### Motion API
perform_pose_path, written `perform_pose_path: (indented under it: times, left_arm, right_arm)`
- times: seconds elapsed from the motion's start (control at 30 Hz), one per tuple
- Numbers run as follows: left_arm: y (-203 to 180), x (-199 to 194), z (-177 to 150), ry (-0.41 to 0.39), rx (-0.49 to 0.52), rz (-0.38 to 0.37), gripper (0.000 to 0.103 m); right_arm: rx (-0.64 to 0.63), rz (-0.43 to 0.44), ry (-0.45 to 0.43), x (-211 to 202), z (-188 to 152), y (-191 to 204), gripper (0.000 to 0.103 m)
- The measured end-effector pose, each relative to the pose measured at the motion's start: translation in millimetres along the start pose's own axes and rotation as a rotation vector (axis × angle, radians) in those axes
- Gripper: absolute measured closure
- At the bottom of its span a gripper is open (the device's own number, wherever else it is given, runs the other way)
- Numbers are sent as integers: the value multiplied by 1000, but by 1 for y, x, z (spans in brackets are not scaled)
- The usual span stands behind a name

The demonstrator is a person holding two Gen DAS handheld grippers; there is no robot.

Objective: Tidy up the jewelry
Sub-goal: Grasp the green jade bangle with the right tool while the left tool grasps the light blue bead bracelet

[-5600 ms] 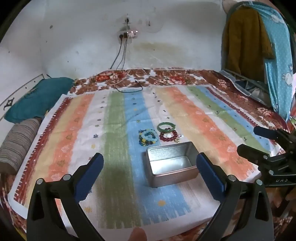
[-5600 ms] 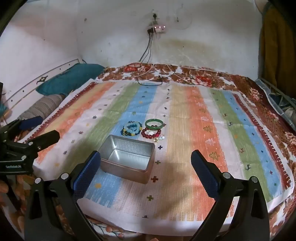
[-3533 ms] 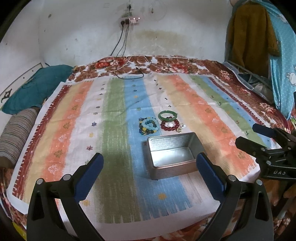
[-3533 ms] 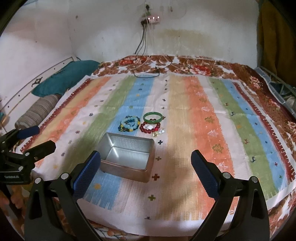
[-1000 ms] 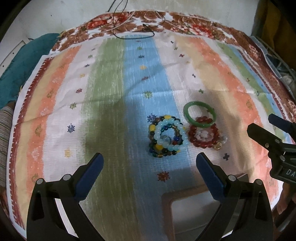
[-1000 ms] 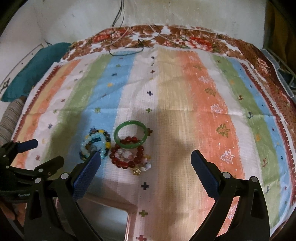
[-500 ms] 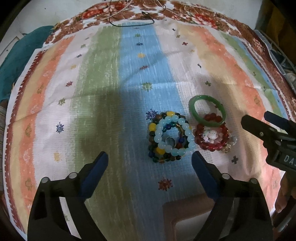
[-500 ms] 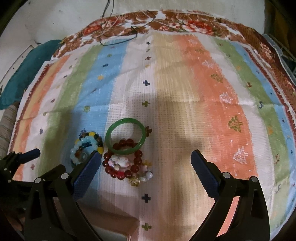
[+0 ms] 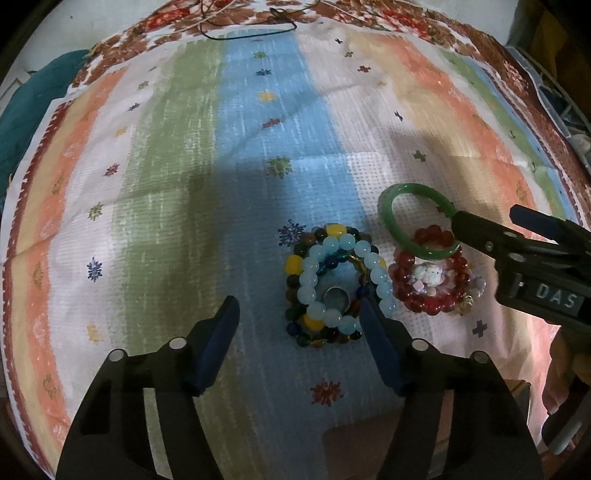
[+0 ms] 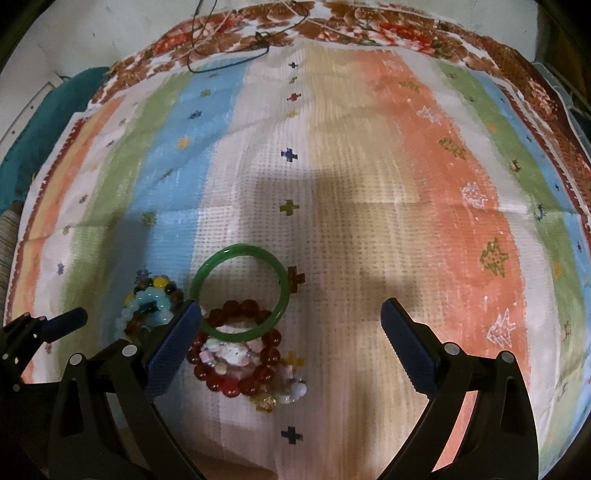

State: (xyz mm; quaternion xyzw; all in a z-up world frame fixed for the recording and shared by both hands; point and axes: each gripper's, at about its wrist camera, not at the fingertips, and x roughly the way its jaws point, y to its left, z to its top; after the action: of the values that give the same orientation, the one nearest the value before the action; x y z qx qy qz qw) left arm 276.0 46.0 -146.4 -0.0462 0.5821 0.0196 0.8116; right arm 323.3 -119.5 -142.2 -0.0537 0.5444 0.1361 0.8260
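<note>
Left wrist view: left gripper (image 9: pixel 297 317) has jaws spread, nothing between the pads, hovering low over the cloth. Its right finger (image 9: pixel 378 347) overlaps the edge of the mixed bead stack (image 9: pixel 334 286) in the view; contact can't be confirmed. Stack = several bracelets piled in one ring: pale aqua beads on top, w/ yellow, dark green, brown and blue beads below, plus a small round metal piece at centre.

Just right of the stack, touching or nearly so: red bead bracelet (image 9: pixel 430 282), glossy dark-red spheres around a cluster of white/pink charms. Green bangle (image 9: pixel 419 219), smooth solid ring, lies w/ its near edge resting on the far side of the red beads.

Right wrist view: right gripper (image 10: pixel 290 332) also spread wide, empty. Its left finger (image 10: pixel 171 345) sits beside the green bangle (image 10: pixel 240 291), between it and the aqua stack (image 10: pixel 147 310); right finger is well apart over bare cloth. Red bracelet (image 10: pixel 236 363) lies between the fingers, toward the left one; gold and white charms trail at its near-right side.

All items rest on the striped cloth (image 10: pixel 388 184) (blue, green, orange, white bands), over a floral bedspread (image 9: pixel 424 26). Black cable (image 9: pixel 251 31) lies at the far edge.
</note>
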Motion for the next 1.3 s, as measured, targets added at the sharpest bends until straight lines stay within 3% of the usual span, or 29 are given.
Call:
perform_pose_path:
  times: [0.13, 0.2, 0.33, 0.57, 0.8, 0.9, 1.3]
  left_arm:
    - [-2, 5, 1, 7, 11, -6, 45]
    - [-3, 6, 3, 7, 16, -8, 48]
    - [-3, 11, 4, 19, 17, -14, 61]
    - [-4, 15, 3, 16, 34, -25, 76]
    - [-1, 14, 2, 16, 8, -23, 91]
    - [3, 10, 3, 7, -2, -20, 92]
    - [-4, -16, 5, -46, 8, -28, 92]
  right_arm:
    - [0, -6, 21, 10, 2, -1, 16]
    - [7, -3, 29, 14, 3, -2, 17]
    - [10, 7, 47, 20, 4, 0, 34]
    - [5, 22, 64, 28, 3, 1, 46]
    - [-13, 47, 61, 24, 2, 6, 78]
    - [4, 87, 73, 25, 2, 5, 90]
    - [-4, 72, 50, 12, -2, 3, 95]
